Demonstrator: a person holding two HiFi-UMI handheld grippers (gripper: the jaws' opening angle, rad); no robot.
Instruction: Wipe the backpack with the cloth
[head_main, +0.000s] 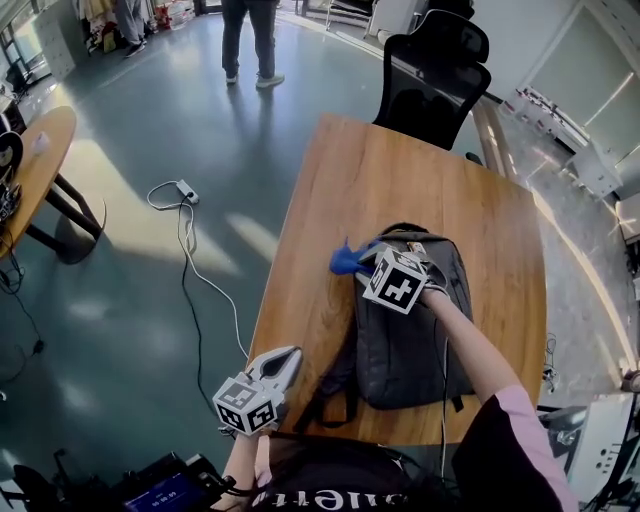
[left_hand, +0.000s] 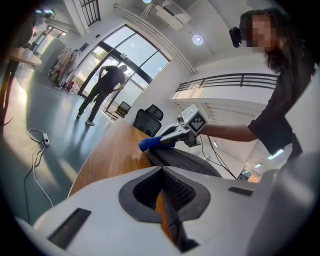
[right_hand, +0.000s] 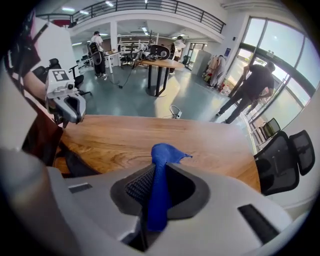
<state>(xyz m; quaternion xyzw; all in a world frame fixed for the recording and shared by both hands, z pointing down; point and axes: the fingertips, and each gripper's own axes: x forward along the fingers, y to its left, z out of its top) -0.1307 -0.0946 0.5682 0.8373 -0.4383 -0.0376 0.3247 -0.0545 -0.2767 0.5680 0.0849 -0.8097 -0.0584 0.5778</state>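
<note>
Backpack (head_main: 410, 320): grey, lying flat on the wooden worktop (head_main: 400, 170), toward its near edge.
Cloth (head_main: 348, 258): blue, at the backpack's far left corner.
Right hand-held gripper (head_main: 368, 263): jaws clamped on the cloth.
Left hand-held gripper (head_main: 284, 362): jaws together, nothing in them, by the worktop's near left corner.

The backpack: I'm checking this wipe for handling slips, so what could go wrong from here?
1. The right gripper pinches the blue cloth as a thin strip with only a small tuft past its tips, so the hard jaws may rub the backpack instead of cloth.
2. The left gripper is shut on nothing by the table's near left corner, apart from the backpack, so nothing steadies it; it may slide under the strokes.
</note>
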